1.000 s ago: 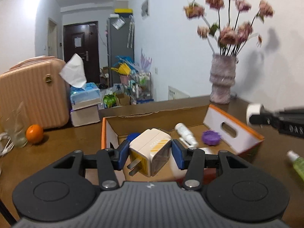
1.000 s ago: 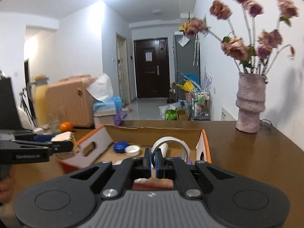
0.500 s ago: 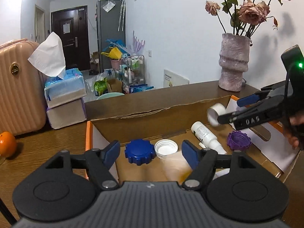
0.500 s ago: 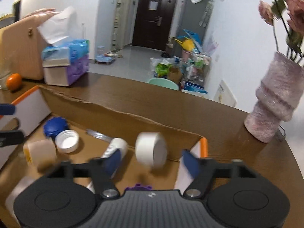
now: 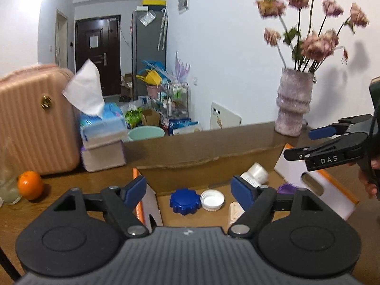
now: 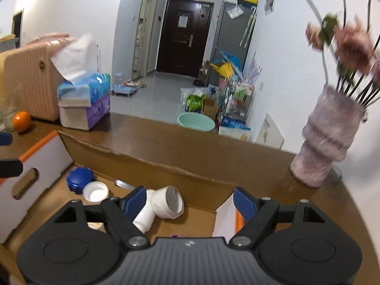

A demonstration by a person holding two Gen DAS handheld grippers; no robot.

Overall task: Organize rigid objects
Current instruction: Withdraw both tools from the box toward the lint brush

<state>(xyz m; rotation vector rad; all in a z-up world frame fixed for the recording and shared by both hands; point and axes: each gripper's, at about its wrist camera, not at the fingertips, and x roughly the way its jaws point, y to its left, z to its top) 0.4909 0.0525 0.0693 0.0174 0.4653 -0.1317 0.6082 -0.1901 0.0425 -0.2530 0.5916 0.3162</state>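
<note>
Both tongs [image 5: 188, 188] [image 6: 189, 200] agape above the box's [image 6: 152, 163] rim.

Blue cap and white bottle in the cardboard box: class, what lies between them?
A white cap, open side up, lies between the blue cap and the white bottle on the floor of the cardboard box. Both wrist views show it.

Lighting: even indoor light, bright, white walls slightly blown out.
Shadows: flowers [image 5: 313, 23] cast soft grey shadow on wall at 3 o'clock, left wrist view.
Blur: motion smear on flowers [image 6: 349, 40] and vase [image 6: 325, 147], right wrist view; box contents soft.
Distortion: strong fisheye, verticals bowed; black vignette corners at 1, 11 o'clock.
Glare: sheen on dark door [image 6: 184, 33].
</note>
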